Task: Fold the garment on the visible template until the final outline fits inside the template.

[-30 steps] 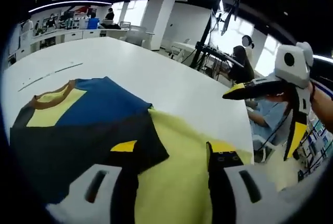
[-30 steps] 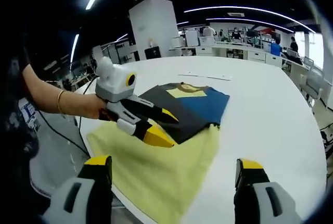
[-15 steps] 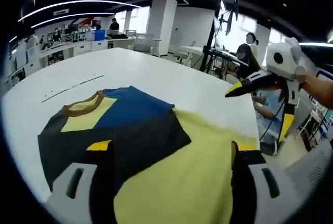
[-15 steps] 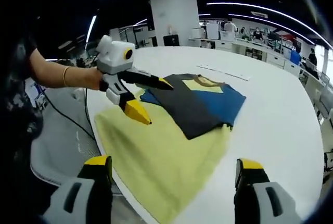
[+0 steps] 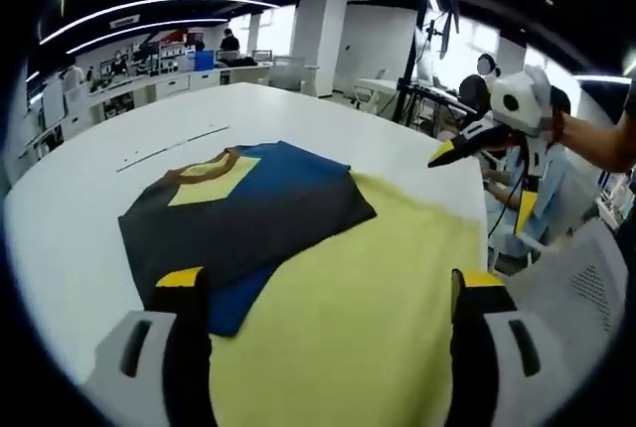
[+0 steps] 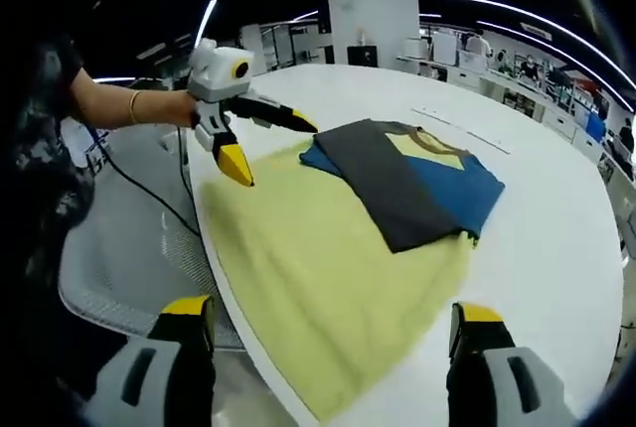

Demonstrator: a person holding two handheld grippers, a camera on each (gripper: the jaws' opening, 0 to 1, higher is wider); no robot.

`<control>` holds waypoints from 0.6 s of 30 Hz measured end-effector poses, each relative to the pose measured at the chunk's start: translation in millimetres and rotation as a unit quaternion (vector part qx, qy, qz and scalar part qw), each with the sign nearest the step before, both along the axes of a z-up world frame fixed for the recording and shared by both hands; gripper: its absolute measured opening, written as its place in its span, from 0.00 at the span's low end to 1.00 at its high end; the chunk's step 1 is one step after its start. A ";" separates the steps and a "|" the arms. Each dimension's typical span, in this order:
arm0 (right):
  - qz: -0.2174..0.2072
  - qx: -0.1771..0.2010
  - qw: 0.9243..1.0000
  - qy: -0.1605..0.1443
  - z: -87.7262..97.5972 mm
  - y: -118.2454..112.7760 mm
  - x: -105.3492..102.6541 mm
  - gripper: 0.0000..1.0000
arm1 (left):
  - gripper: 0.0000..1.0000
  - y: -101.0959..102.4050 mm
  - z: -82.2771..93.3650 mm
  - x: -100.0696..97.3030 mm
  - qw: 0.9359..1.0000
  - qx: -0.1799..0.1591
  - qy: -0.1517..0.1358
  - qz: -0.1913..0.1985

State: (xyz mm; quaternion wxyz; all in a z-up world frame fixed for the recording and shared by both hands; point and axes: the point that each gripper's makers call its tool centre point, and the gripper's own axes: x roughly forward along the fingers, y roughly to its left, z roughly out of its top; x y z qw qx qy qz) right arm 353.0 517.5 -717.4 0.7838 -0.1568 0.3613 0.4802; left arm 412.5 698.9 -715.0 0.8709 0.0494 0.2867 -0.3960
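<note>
White and broad, the table (image 6: 556,238) is sitting in an open office with desks and strip lights behind. On it a pale yellow cloth template (image 6: 328,268) is lying flat, soft-looking, one corner hanging over the table's rounded near edge. The folded garment (image 6: 417,184), a compact rectangle in dark grey and blue with a yellow panel and brown collar, is resting on the template's far part, its collar pointing away toward the bare tabletop. The left gripper (image 6: 260,139) is hovering above the template's edge, jaws spread and empty. The right gripper (image 5: 477,184) is hanging beyond the table edge, jaws parted, holding nothing.
</note>
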 end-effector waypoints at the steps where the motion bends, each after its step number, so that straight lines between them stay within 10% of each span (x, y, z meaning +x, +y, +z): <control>1: 0.004 -0.002 1.000 0.001 -1.6 0.8 -1.6 1.00 | 0.99 2.8 -1.3 -3.1 1.000 0.003 0.003 0.000; 18: 0.064 -0.066 0.996 -0.007 -23.6 1.8 -25.4 0.80 | 0.84 41.8 -17.2 -69.1 0.999 0.020 0.044 -0.020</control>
